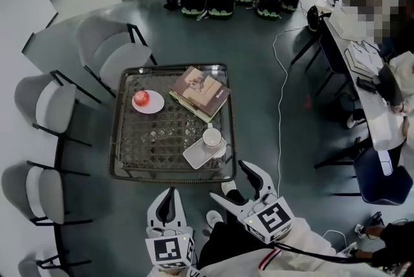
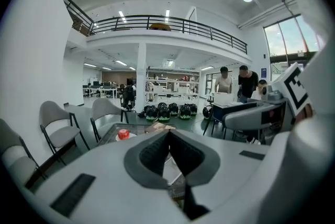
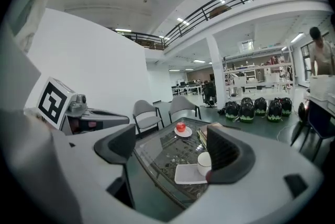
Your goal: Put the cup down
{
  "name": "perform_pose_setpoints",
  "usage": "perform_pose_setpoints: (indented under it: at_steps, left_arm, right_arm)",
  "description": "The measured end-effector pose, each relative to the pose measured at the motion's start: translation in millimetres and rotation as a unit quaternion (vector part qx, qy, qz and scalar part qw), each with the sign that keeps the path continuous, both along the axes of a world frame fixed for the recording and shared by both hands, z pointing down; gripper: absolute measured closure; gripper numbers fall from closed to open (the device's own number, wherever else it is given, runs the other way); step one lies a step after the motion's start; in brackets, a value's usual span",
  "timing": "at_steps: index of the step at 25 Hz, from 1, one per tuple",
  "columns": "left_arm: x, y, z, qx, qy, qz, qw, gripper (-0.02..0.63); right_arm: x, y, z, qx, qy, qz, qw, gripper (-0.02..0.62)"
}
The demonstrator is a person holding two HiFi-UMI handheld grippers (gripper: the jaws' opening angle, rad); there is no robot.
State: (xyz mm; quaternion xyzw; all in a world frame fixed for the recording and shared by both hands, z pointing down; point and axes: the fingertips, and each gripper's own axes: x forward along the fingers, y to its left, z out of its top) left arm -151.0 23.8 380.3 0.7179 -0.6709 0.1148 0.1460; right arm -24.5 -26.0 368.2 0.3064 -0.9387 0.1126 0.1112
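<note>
- Table [image 1: 169, 66]: glass top, grey chairs [image 1: 48, 107] along its left.
- Book [image 1: 200, 92]: on table, far right.
- Right gripper [image 1: 226, 180]: jaws wide apart, empty, off the table's near edge.
- Left gripper [image 1: 171, 201]: jaws together, nothing held.
- Tray [image 1: 197, 155]: near right corner.
- Plate [image 1: 155, 105]: far left, bearing apple [image 1: 141, 98].
- Cup [image 1: 211, 137]: upright on tray's far end.

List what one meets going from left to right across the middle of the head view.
chair → apple → book → desk
</note>
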Motion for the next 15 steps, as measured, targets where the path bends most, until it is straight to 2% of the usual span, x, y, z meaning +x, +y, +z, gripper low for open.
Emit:
perform_pose_setpoints:
  at_steps: [2, 4, 6, 8, 10, 12, 15]
  left_arm:
    - [2, 8, -7, 0.005, -0.002, 0.005, 1.0, 0.597]
    - [5, 15, -15, 0.01, -0.003, 0.01, 0.9999, 0.597]
    - [7, 22, -23, 0.015, -0.003, 0.013, 0.9998, 0.595]
    - [10, 28, -30, 0.015, 0.001, 0.014, 0.9998, 0.597]
    - [15, 32, -40, 0.017, 0.007, 0.014, 0.9997, 0.596]
    - [22, 34, -49, 0.021, 0.008, 0.018, 0.9996, 0.596]
    - [34, 34, -62, 0.03, 0.01, 0.033, 0.9989, 0.595]
  right_arm:
    - [-2, 9, -11, 0.006, -0.002, -0.001, 1.0, 0.163]
    - [-1, 16, -24, 0.015, -0.01, 0.01, 1.0, 0.198]
    - [3, 23, -38, 0.018, -0.023, 0.027, 0.999, 0.199]
    - [7, 29, -52, 0.018, -0.034, 0.044, 0.998, 0.26]
    - [13, 35, -64, 0.021, -0.033, 0.058, 0.998, 0.282]
    - [17, 39, -71, 0.024, -0.031, 0.07, 0.997, 0.35]
    - [20, 45, -77, 0.024, -0.028, 0.076, 0.996, 0.39]
